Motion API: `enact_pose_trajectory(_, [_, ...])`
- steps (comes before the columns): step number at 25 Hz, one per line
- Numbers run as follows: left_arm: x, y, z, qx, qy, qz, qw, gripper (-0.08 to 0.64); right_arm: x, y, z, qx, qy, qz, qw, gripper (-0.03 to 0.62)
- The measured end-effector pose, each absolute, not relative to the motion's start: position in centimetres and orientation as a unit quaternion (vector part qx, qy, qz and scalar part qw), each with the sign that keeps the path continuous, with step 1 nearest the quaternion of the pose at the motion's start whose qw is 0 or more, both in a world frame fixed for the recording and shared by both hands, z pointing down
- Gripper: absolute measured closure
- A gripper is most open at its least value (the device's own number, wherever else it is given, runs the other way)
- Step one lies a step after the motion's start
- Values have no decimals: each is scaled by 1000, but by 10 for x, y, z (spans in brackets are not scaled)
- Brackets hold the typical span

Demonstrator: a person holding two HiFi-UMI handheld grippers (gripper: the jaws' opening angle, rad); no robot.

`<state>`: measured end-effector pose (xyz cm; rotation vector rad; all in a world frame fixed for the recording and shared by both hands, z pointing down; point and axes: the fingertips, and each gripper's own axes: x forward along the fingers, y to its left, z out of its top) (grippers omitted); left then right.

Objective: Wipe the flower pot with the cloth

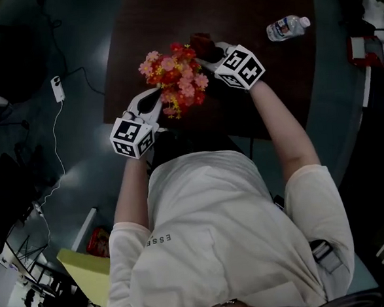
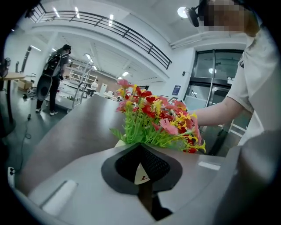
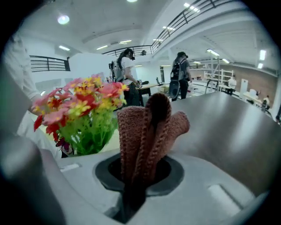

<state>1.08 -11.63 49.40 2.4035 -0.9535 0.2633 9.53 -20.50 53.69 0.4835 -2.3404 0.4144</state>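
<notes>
Left gripper [image 1: 155, 101] was fully shut. In the left gripper view its pads [image 2: 141, 151] pinched a thin cream sliver with a red mark. It matched the cream rim of the flower pot [image 2: 117, 143] just ahead, so I read it as a grip on the pot's edge.

Right gripper [image 1: 219, 49] was closed on the cloth [image 3: 149, 132], a pinkish-brown knit. It was folded into ridges and stuck up out of the jaws [image 3: 141, 165].

From the head view the pot body was hidden under its artificial flowers [image 1: 175, 78], which were pink, red and yellow on green stems. It stood on the dark brown table [image 1: 150, 21] towards the person's side, between the two grippers.

The left gripper came in from the near left, at the base of the bouquet. The right gripper was at the far right, with the cloth [image 1: 202, 45] showing dark red just beside the blooms. In the right gripper view the flowers [image 3: 81, 112] sat to the left of the cloth. Whether the cloth touched the pot, I couldn't tell.

A water bottle [image 1: 287, 27] lay on its side on the table's far right, well apart from the pot. People with backpacks [image 3: 180, 77] stood in the hall behind, and one more [image 2: 55, 79] showed in the left gripper view.
</notes>
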Motion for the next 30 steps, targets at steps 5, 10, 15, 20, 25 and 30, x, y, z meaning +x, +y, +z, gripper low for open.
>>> enact_pose_trajectory(5, [9,-119,492,876,-380,89,282,549,46,-228,540,61,-923,164,343,546])
enact_pose_trajectory(10, [3,-119,495,860,-407,84,297,549,1,-220,540,-57,-929,191,311,546])
enact_pose_trajectory(15, [0,-120,496,846,-430,79,305,546,-15,-202,547,-137,-913,214,319,546])
enact_pose_trajectory(20, [-1,-121,496,843,-438,80,303,546,-11,-197,547,-154,-907,239,311,546])
enact_pose_trajectory(25, [-1,-120,496,839,-449,95,292,546,3,-196,547,-143,-906,249,310,546])
enact_pose_trajectory(30, [-1,-121,496,838,-452,101,288,546,30,-194,553,-107,-908,248,319,546])
